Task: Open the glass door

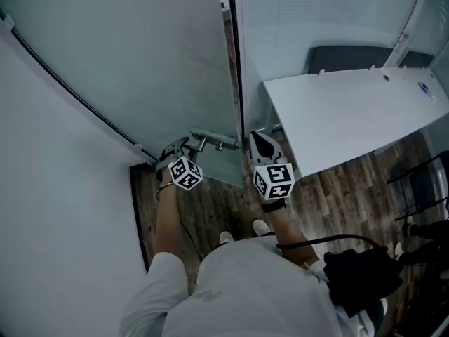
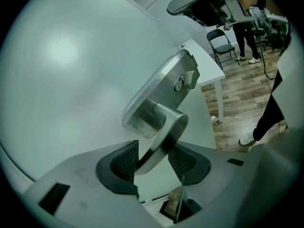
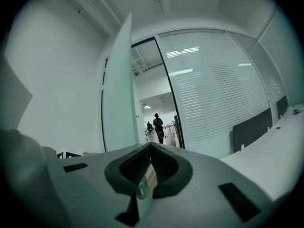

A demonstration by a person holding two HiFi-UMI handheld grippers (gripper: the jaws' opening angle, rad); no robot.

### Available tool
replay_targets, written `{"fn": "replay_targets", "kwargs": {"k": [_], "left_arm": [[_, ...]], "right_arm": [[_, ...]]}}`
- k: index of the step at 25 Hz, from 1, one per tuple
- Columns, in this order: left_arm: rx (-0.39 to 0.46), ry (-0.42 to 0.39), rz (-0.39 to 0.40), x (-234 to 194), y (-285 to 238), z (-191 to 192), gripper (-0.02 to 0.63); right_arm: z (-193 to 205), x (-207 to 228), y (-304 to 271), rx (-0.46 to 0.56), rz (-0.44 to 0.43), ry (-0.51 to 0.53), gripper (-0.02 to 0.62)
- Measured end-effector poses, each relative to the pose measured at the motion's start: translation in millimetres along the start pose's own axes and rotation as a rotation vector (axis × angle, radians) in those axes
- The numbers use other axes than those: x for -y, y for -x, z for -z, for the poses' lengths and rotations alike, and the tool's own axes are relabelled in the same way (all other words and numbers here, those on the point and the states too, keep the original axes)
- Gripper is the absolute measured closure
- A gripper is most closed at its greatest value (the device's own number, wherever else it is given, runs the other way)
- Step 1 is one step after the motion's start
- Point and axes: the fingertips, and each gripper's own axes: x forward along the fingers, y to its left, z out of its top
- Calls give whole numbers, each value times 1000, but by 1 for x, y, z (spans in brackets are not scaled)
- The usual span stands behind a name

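The frosted glass door stands swung open, its free edge toward me. My left gripper is at the door's metal lever handle. In the left gripper view the handle runs down from its lock plate between the jaws of that gripper, and both pads touch it. My right gripper hovers level just right of the door's edge, apart from the handle. In its own view the right gripper is shut with nothing held, and the door rises at the left.
A white table stands close on the right of the doorway. A glass wall with blinds runs beyond it. A white wall borders the left. A person stands far down the corridor. Black chairs stand by the table.
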Motion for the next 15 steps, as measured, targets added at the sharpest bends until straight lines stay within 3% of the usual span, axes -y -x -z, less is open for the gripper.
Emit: {"fn": "replay_targets", "kwargs": {"k": [8,15], "left_arm": [[-93,16,-106,8,36,4,426],[-184,49,-165,22,64,29,413]], "right_arm": [[-12,10,18,-20,-149,9,592],[-10,-9,15,-41,-311,16,592]]}}
